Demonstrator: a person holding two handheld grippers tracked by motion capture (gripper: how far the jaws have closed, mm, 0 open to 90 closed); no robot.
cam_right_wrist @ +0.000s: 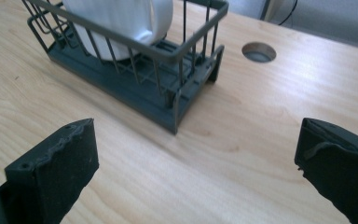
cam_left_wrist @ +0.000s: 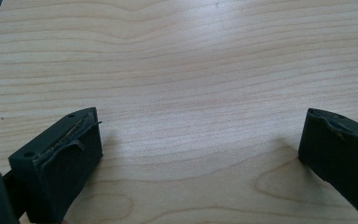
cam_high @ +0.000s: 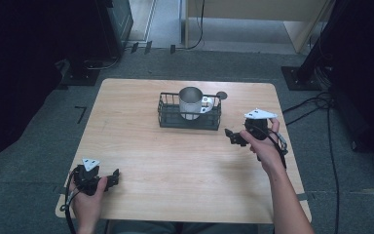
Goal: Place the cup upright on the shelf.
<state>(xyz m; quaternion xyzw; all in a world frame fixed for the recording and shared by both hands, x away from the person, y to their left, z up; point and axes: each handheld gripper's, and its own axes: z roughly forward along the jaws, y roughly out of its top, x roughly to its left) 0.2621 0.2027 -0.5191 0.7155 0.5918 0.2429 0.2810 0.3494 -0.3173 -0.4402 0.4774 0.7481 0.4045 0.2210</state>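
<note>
Both sets of jaws stand wide apart w/ nothing between them. In the left gripper view only bare wood grain lies between the two black pads. In the right gripper view the gap frames the near right corner of a dark wire basket (cam_right_wrist: pixel 135 70), which sits a bit beyond the tips, not touching.

Left gripper (cam_high: pixel 113 178): near left part of the table (cam_high: pixel 141 151), held by the person's left hand (cam_high: pixel 88 197), jaws pointing right, grey three-cornered plate on top. Nothing around it but tabletop.

Right gripper (cam_high: pixel 230 136): right side of the table, in the right hand (cam_high: pixel 263 146), jaws pointing left toward the basket (cam_high: pixel 189 119). Gripper is near the basket's right end but apart from it; open wood between them.

The basket sits center-far on the table, long side running left-right. Inside it a metal mug (cam_high: pixel 191 102) stands upright, at about the middle of the basket, white handle toward the right (in the right gripper view the mug (cam_right_wrist: pixel 121 21) shows as a pale body behind the wire bars). Just beyond the basket's far right corner is a round hole (cam_high: pixel 221 95) in the tabletop.

Off the table: grey floor, cables (cam_high: pixel 316 105) at right, dark stand bases at far left and far right.
</note>
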